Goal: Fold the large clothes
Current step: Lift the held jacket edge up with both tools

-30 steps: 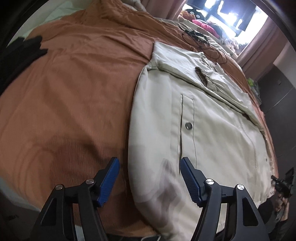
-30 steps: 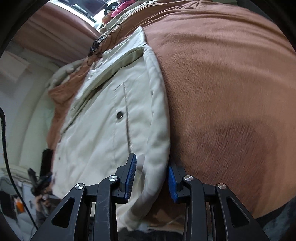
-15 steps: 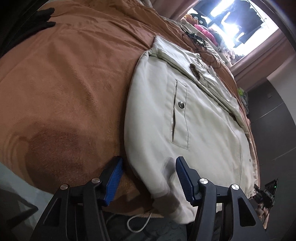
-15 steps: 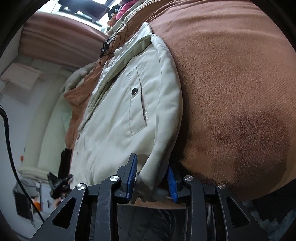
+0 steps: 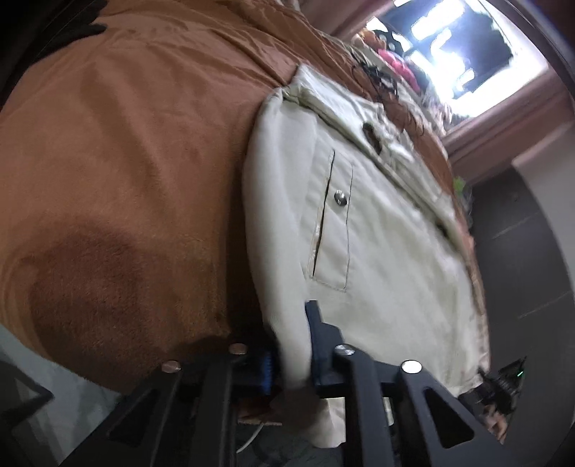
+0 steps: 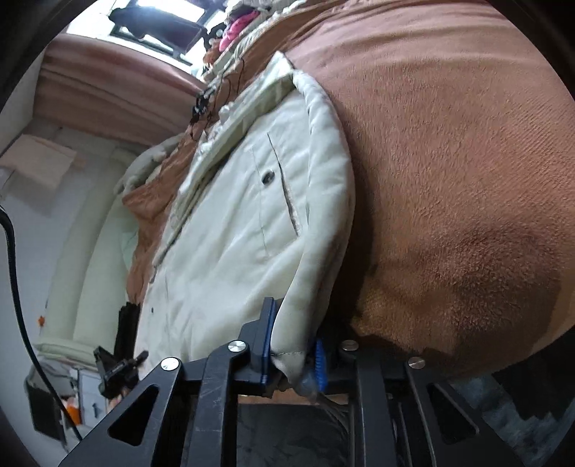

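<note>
A large cream jacket (image 5: 377, 230) with snap-button pockets lies flat on a brown blanket (image 5: 125, 161) over a bed. My left gripper (image 5: 291, 345) is shut on the jacket's near hem at its left side edge. In the right wrist view the same jacket (image 6: 233, 222) runs away from me, and my right gripper (image 6: 293, 348) is shut on the hem at its right side edge. Both grips are at the near edge of the bed.
Black cables (image 5: 373, 72) and a pile of coloured clothes (image 5: 399, 64) lie at the far end by a bright window. A dark garment (image 5: 79, 25) lies at the far left. The other gripper (image 6: 118, 363) shows beyond the jacket. The blanket (image 6: 467, 161) stretches right.
My left gripper has closed from wide open onto the jacket hem. My right gripper stays clamped on the hem, and both have drawn back to the bed's near edge.
</note>
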`<state>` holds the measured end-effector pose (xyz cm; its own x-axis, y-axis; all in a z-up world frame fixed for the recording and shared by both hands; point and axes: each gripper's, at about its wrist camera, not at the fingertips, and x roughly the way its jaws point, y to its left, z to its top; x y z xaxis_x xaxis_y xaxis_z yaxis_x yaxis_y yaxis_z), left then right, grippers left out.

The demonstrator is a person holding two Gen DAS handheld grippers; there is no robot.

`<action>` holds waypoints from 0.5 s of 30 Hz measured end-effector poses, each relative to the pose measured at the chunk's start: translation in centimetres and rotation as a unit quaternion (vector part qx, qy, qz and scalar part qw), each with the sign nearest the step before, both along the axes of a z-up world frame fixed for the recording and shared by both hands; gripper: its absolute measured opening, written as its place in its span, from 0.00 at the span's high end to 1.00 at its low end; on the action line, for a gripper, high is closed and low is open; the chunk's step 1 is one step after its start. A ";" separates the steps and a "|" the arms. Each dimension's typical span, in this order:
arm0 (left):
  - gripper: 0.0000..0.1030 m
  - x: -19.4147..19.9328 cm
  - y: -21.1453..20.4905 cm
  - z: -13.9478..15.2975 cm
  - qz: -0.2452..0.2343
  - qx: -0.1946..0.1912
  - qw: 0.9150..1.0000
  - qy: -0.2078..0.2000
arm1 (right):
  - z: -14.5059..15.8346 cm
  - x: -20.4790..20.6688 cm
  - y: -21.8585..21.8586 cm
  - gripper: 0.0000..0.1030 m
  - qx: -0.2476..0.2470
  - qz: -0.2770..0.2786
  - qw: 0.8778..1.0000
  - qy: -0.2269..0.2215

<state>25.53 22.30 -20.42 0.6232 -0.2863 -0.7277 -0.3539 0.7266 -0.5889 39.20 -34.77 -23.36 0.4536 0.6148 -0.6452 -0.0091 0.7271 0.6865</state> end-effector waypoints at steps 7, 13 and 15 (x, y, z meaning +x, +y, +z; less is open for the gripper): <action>0.94 -2.1 0.1 4.8 0.012 0.006 0.998 -0.058 | 6.0 -1.7 0.0 0.86 0.024 -0.002 0.997 -0.079; 0.95 -4.6 0.6 9.7 0.017 0.011 0.994 -0.108 | 11.2 -3.8 0.1 0.86 0.043 0.009 0.990 -0.132; 0.95 -5.7 0.7 11.4 0.019 0.014 0.992 -0.124 | 12.8 -4.5 0.0 0.86 0.048 0.012 0.988 -0.149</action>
<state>19.88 22.96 -8.99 0.7933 -0.2411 -0.5591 -0.2282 0.7336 -0.6402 34.66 -34.75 -10.55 0.5987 0.6794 -0.4242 -0.2378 0.6565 0.7158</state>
